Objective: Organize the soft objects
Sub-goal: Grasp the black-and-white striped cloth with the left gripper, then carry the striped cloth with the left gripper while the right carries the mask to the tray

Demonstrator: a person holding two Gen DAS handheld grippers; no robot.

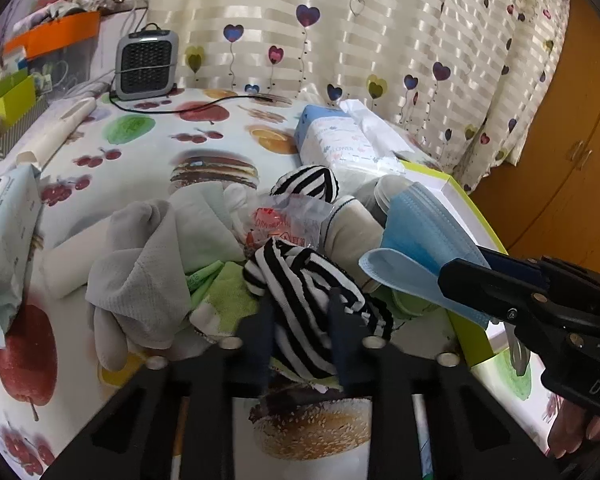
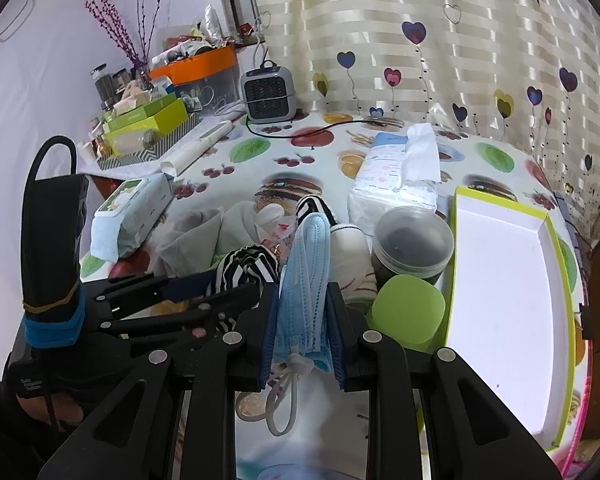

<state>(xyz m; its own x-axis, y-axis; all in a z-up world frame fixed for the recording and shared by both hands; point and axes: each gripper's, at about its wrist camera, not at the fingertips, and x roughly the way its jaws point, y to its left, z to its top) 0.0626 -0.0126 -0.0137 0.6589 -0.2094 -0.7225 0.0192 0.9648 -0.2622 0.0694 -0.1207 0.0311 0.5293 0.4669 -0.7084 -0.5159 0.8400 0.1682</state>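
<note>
Left wrist view: left claw (image 1: 306, 328) clamped on striped sock (image 1: 300, 300) at the pile's near side, mid-counter (image 1: 148, 152). Right claw (image 2: 302, 320) grips folded blue mask (image 2: 306, 264), raised beside white tray (image 2: 500, 280) at counter's right edge

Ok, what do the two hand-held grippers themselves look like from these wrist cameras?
Both are matte black plastic frames with round silver bolts and dark blue finger pads. The left hand-held gripper has a black handle bound with a blue band and a tan elastic, as the right wrist view shows. The right hand-held gripper carries white lettering on its body, cut off in the left wrist view.
</note>
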